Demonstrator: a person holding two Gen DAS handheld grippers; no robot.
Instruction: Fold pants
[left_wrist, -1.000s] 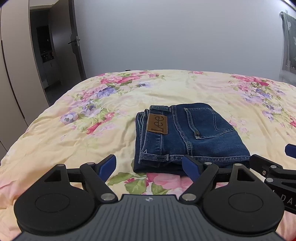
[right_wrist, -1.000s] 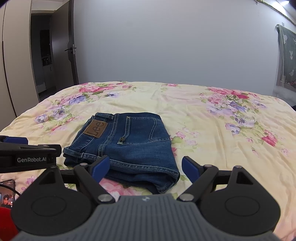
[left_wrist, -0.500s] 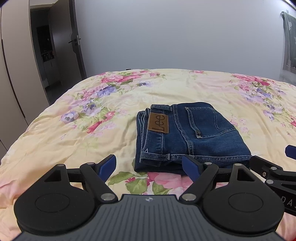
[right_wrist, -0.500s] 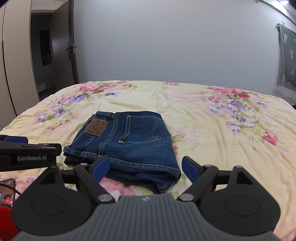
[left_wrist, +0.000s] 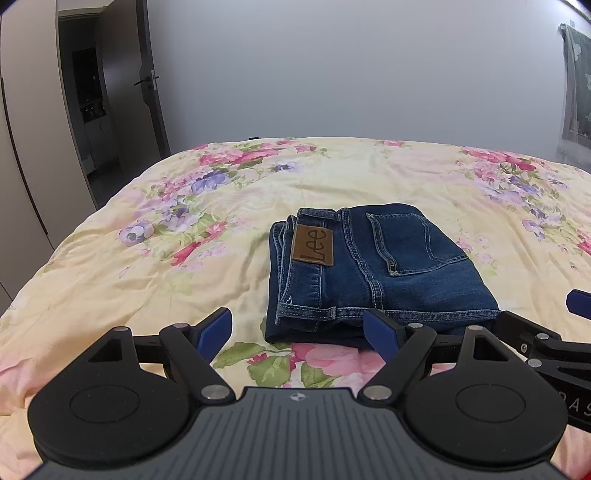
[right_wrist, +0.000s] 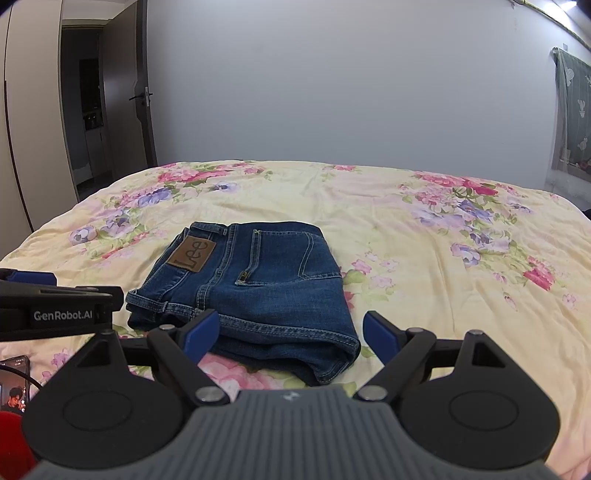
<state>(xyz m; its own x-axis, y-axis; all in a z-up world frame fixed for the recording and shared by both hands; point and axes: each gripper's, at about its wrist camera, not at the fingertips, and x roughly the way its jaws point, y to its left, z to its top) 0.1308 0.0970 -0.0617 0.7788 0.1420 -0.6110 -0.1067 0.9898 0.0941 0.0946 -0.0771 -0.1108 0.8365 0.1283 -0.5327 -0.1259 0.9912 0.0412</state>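
Dark blue jeans lie folded into a compact stack on the floral bedspread, brown Lee patch and back pocket facing up. They also show in the right wrist view. My left gripper is open and empty, held just before the stack's near edge. My right gripper is open and empty over the stack's near right corner. Each gripper shows at the edge of the other's view: the right one and the left one.
The bed fills the view, with a grey wall behind. A dark open door and wardrobe panels stand at the left. A green curtain hangs at the right. A phone lies at the near left.
Both grippers have drawn back slightly and risen a little. The folded jeans have not moved. Both grippers stay open.
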